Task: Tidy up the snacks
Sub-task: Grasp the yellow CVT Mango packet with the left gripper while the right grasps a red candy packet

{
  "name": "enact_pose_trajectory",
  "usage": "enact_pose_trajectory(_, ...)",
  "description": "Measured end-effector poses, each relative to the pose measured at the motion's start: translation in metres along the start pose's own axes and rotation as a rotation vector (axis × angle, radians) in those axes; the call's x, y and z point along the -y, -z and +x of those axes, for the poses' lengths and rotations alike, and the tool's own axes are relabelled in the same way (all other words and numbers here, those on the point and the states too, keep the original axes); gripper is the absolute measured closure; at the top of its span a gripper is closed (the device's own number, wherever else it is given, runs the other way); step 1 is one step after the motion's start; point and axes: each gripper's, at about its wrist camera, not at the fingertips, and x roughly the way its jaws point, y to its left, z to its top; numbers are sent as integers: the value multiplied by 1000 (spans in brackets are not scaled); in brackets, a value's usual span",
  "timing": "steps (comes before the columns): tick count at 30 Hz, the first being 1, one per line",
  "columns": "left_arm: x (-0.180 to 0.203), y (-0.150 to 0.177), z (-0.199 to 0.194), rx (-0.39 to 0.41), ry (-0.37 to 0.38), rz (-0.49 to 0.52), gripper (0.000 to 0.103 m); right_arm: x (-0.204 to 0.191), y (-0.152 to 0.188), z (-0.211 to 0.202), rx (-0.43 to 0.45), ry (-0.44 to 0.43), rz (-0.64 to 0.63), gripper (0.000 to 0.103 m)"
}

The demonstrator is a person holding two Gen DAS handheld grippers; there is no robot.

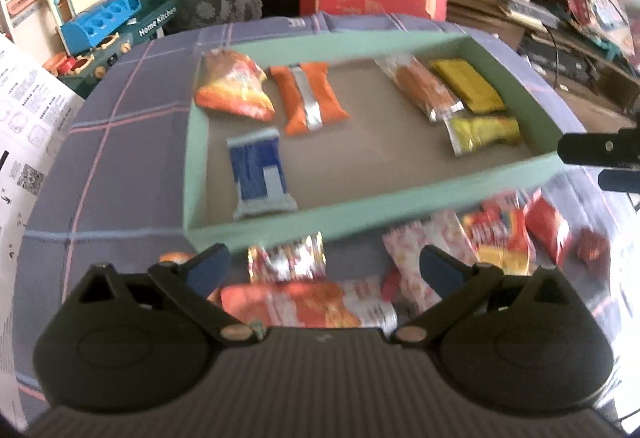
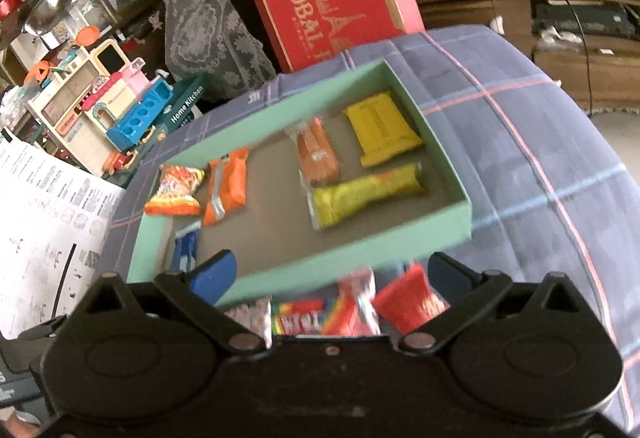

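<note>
Left tool point(image 1: 324, 270): released, nothing between its fingers, lower centre, over loose snacks point(image 1: 500, 238) on the plaid cloth point(image 1: 132, 141).
Right tool point(image 2: 332, 274): released, empty, lower centre, above more loose packets point(image 2: 304, 314).
Green tray point(image 1: 360, 209): mid-frame, holding six packets; blue packet point(image 1: 260, 173) at lower left, yellow packet point(image 2: 380, 127) at upper right.

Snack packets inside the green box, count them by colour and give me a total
In the green box:
Orange packets: 3
Yellow packets: 2
Blue packet: 1
Total: 6
</note>
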Motion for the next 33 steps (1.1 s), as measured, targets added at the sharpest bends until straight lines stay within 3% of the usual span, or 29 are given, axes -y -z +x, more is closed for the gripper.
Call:
enact_pose_trajectory(6,2,19,0,-33,-4,-7,0,15,30,-10,-31,1,41,0)
enact_pose_trajectory(10,5,29,-1,-66,59,-55,0,24,45,-12,-47,7,63,0)
enact_pose_trajectory(17,56,47,1,-87,134,81,0,39,52,-16,-42,8,112,0)
enact_pose_trajectory(21,78,53,8,-93,138,131,1,50,61,-19,-35,23,119,0)
enact_pose_trajectory(29,88,59,24,-129,157,142,23,79,75,-26,-23,56,132,0)
enact_pose_trajectory(31,91,60,25,-117,172,173,60,84,75,-27,-9,62,134,0)
enact_pose_trajectory(33,93,61,23,-93,154,219,64,87,74,-27,2,68,130,0)
